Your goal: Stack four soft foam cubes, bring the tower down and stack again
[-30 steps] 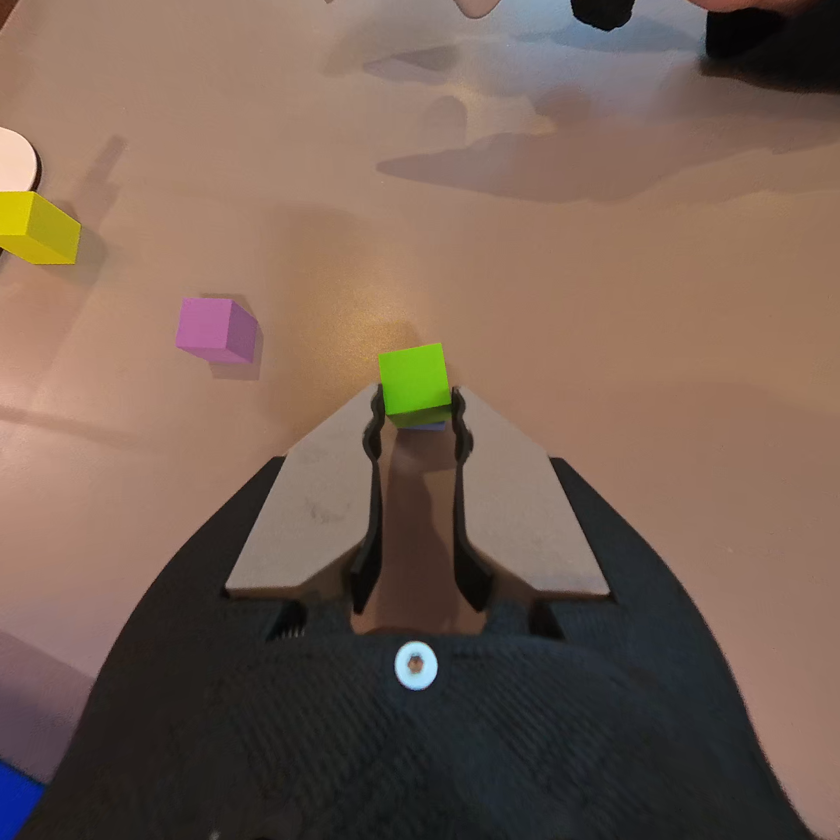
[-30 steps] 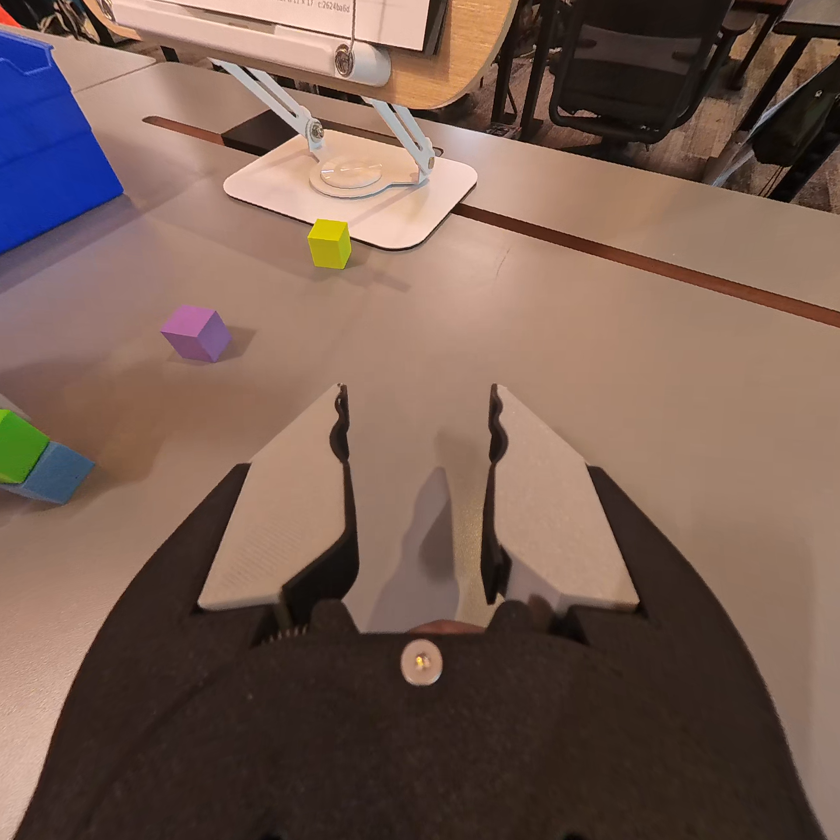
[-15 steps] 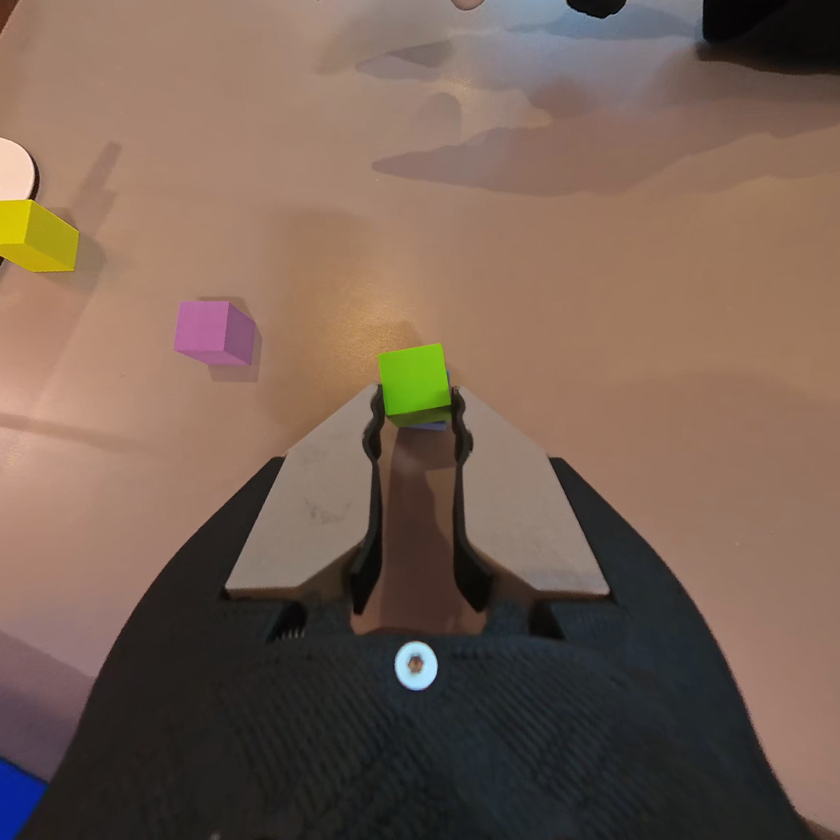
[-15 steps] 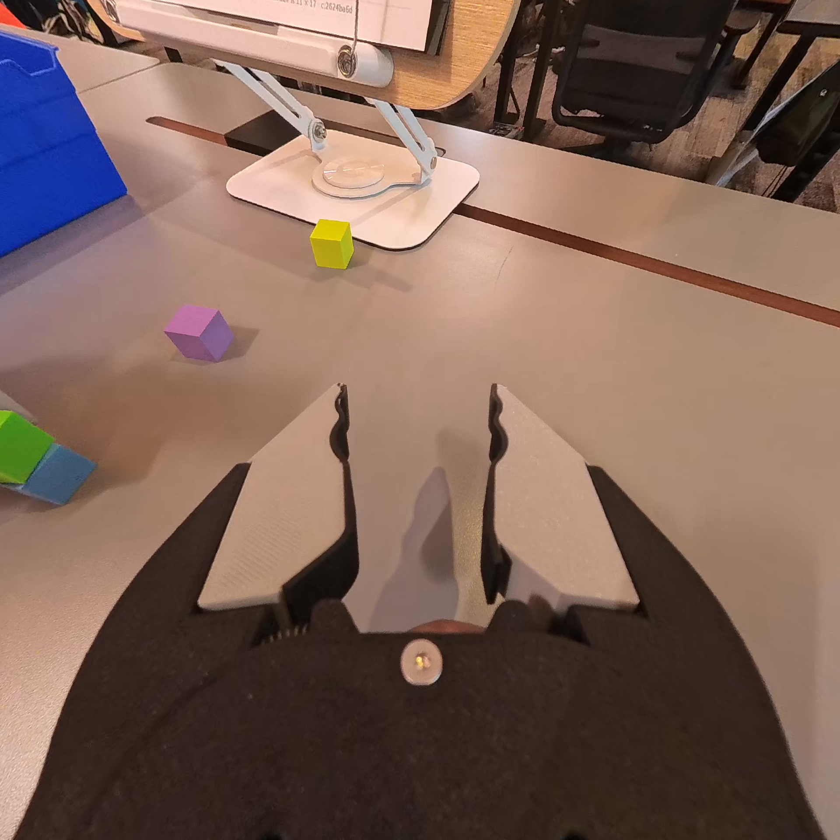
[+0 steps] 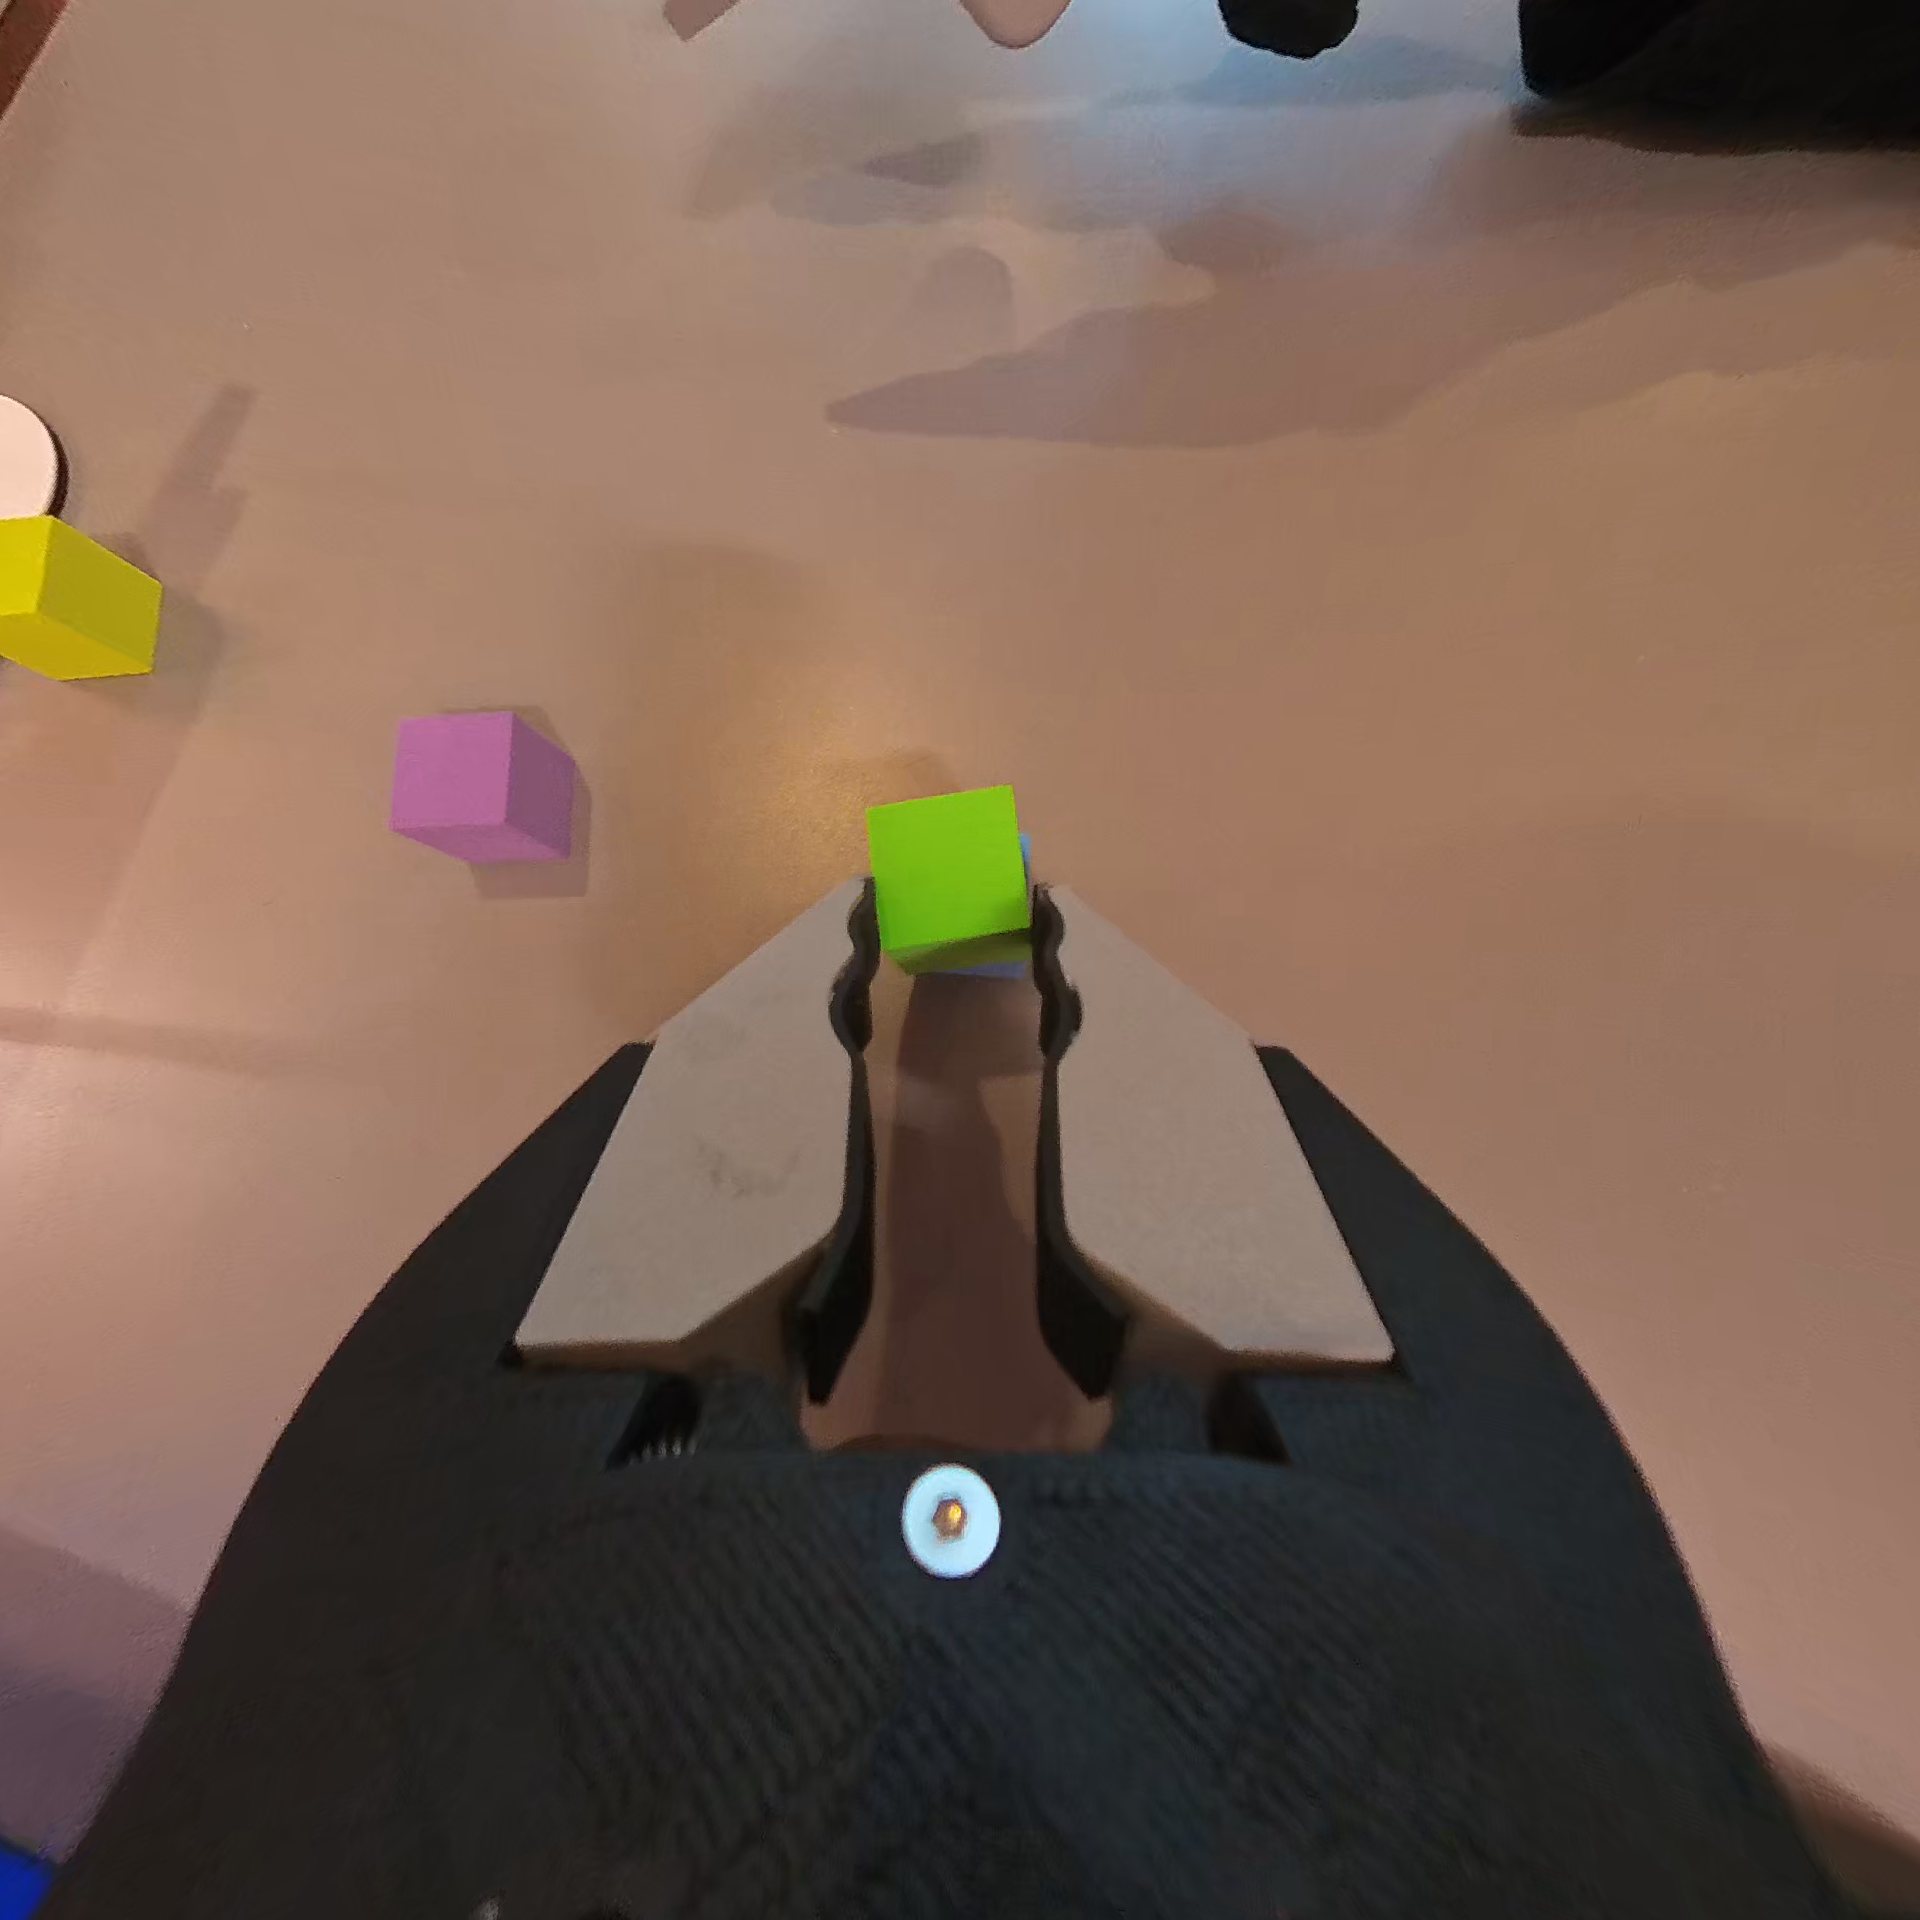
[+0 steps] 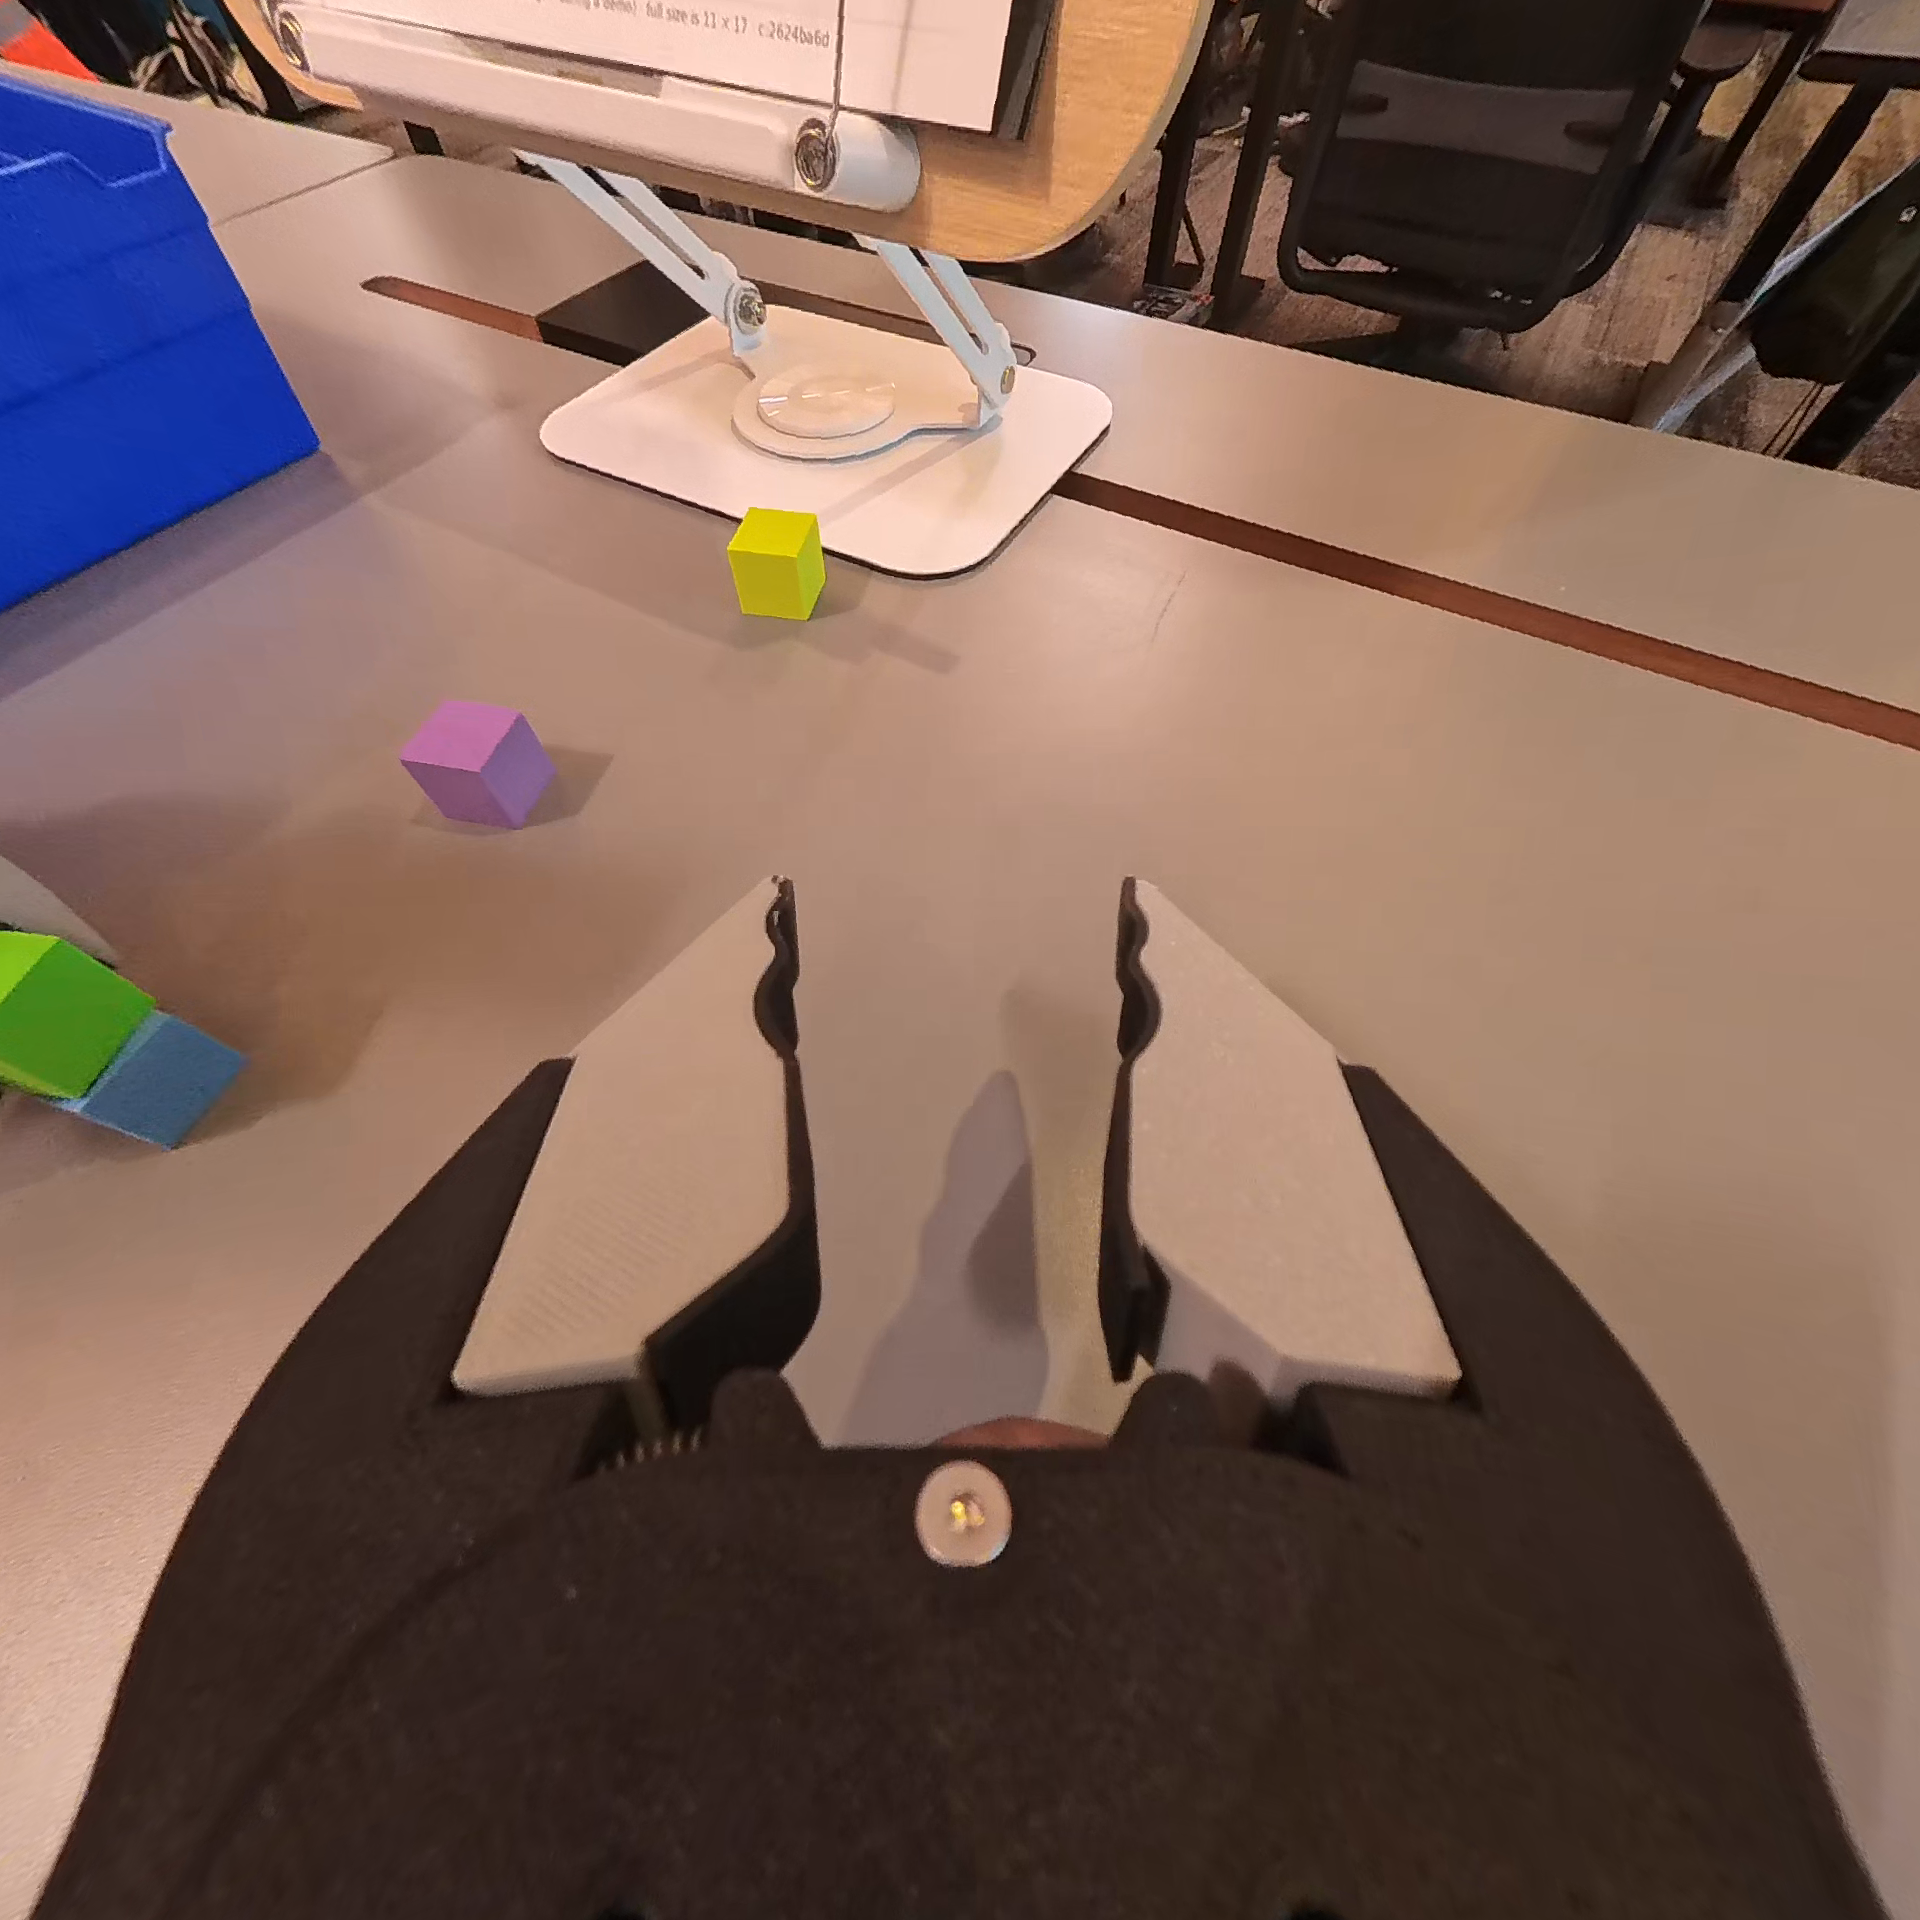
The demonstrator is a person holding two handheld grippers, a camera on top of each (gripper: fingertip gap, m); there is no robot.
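My left gripper (image 5: 951, 914) is shut on a green foam cube (image 5: 945, 873); both pads press its sides. The green cube sits on top of a blue cube (image 5: 997, 968), of which only a sliver shows below it. In the right wrist view the green cube (image 6: 62, 1013) rests on the blue cube (image 6: 156, 1081) at the left edge. A purple cube (image 5: 478, 784) and a yellow cube (image 5: 73, 597) lie apart on the table to the left; the purple cube (image 6: 478, 764) and the yellow cube (image 6: 776, 564) also show in the right wrist view. My right gripper (image 6: 956, 904) is open and empty above the bare table.
A white stand base (image 6: 831, 436) sits just behind the yellow cube. A blue bin (image 6: 104, 343) stands at the far left. A dark seam (image 6: 1507, 613) runs across the table. Office chairs (image 6: 1455, 156) stand beyond the far edge.
The left gripper stays shut on the green cube over the blue one. Both views have drifted only slightly.
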